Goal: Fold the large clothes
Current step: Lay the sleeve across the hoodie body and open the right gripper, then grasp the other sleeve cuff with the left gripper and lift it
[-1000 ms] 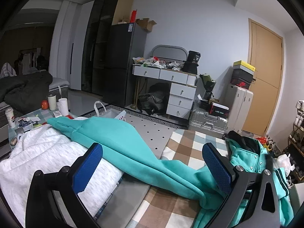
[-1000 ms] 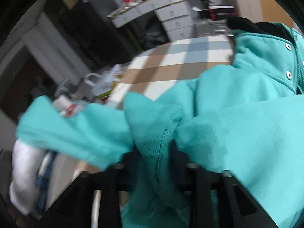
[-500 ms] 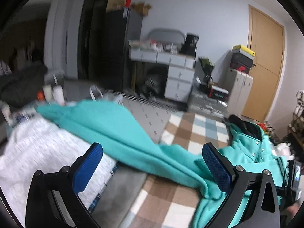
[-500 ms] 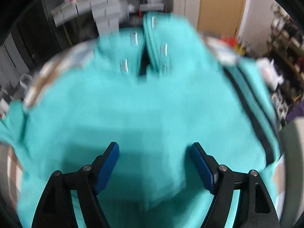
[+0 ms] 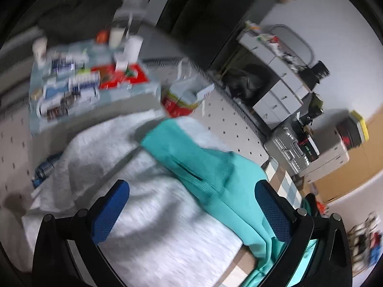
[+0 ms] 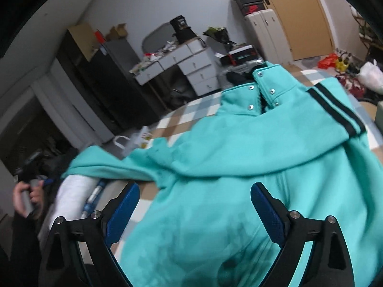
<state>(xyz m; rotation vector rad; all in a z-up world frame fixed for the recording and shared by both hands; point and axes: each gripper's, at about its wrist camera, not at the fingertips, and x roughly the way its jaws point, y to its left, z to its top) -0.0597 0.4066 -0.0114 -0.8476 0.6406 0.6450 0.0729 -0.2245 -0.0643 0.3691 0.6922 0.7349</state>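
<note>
The teal jacket [image 6: 239,167] lies spread face-up on the checked cloth [image 6: 182,117] that covers the bed, collar pointing toward the grey drawer unit [image 6: 191,64] by the far wall. One sleeve [image 5: 191,162] trails off the jacket's side and drapes over a folded white garment [image 5: 143,215] lying beside it.

The right gripper [image 6: 195,212] hangs over the jacket's lower front, its blue pads [image 6: 122,212] spreading apart — the teal cloth shows under the gap, but neither pad presses on it. The left gripper [image 5: 191,212] stands wide open above the white garment, with the sleeve running under the gap and past its right-hand pad [image 5: 273,212]; nothing is clamped there either.

Beyond the white garment, away from the jacket, sits a low bench [image 5: 134,91] crowded with cups and packets — blurred. A hand [image 6: 26,198] holding a grey handle shows past the white garment.
</note>
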